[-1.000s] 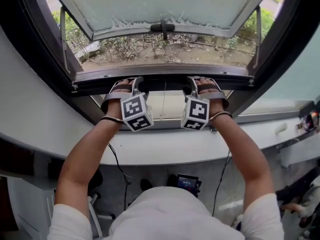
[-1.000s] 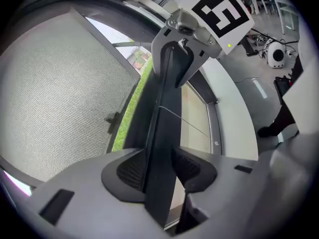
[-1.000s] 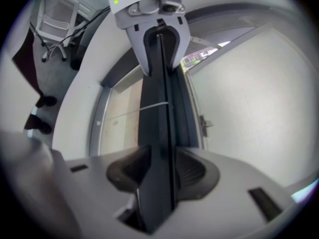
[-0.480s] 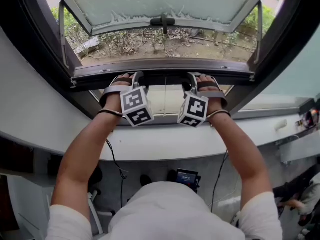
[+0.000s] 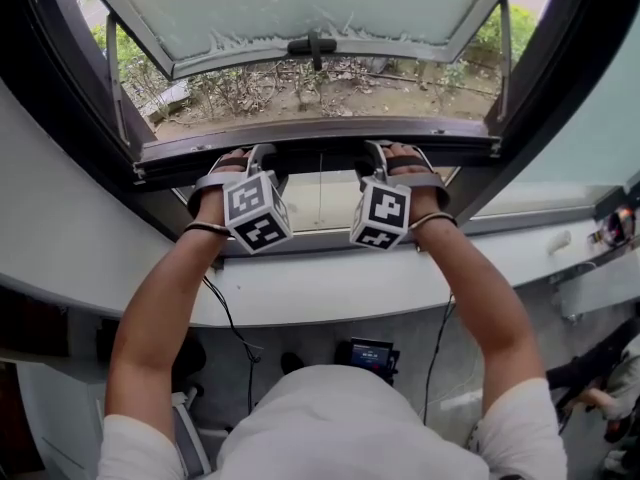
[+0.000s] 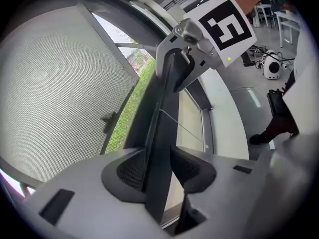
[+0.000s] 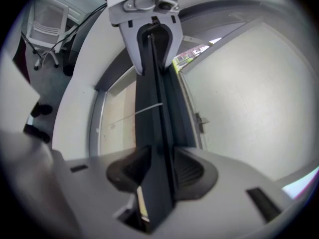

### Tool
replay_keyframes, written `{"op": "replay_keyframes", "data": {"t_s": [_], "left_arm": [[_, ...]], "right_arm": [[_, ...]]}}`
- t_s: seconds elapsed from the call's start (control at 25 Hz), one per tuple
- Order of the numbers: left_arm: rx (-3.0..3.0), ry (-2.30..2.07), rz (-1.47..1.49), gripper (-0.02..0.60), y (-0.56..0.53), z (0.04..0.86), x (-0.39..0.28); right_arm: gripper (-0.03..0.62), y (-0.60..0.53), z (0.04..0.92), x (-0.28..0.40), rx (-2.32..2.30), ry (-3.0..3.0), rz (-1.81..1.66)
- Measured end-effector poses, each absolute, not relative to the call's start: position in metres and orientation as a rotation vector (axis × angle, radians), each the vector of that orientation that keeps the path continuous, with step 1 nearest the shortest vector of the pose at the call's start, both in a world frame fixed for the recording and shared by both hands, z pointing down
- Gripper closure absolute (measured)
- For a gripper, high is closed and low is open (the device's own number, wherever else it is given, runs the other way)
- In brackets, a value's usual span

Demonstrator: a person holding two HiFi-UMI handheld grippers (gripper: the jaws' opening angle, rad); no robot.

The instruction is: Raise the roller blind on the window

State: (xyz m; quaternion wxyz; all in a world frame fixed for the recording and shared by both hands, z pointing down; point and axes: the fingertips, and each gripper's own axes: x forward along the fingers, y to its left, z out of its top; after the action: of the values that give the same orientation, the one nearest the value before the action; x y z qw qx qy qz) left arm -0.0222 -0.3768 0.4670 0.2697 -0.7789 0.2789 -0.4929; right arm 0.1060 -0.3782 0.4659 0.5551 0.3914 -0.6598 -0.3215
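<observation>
The roller blind's dark bottom bar (image 5: 320, 152) runs across the window opening just in front of the frame. My left gripper (image 5: 250, 160) is shut on its left part and my right gripper (image 5: 392, 156) on its right part, a hand's width apart. In the left gripper view the bar (image 6: 164, 108) passes between the pads (image 6: 132, 169) of my left gripper (image 6: 157, 166), whose jaws have just been closing on it. The right gripper view shows the bar (image 7: 154, 93) clamped in my right gripper (image 7: 157, 171). A thin cord (image 5: 320, 190) hangs below the bar.
The frosted window sash (image 5: 300, 3) is swung outward, with its handle (image 5: 312, 45) above the bar and planted ground (image 5: 330, 88) beyond. A white sill (image 5: 330, 290) lies under my forearms. Cables and a small device (image 5: 371, 354) are on the floor below.
Both grippers stay on the bar in the same spots. Only the head view has shifted a little, so the window sits slightly higher in the picture.
</observation>
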Motion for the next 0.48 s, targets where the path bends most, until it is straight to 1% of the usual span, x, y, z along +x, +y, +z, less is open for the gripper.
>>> {"op": "replay_keyframes", "data": {"t_s": [0.24,0.48], "left_arm": [[-2.11,0.748,-1.316,0.426,-0.375,0.46,-0.022],[-2.141,0.795,-1.224,0.426,-0.376,0.427,-0.02]], "right_arm": [[0.444,-0.376,0.461,0.106,0.925,-1.554,-0.79],[0.444,-0.379,0.426,0.105,1.027,-1.558,-0.891]]}}
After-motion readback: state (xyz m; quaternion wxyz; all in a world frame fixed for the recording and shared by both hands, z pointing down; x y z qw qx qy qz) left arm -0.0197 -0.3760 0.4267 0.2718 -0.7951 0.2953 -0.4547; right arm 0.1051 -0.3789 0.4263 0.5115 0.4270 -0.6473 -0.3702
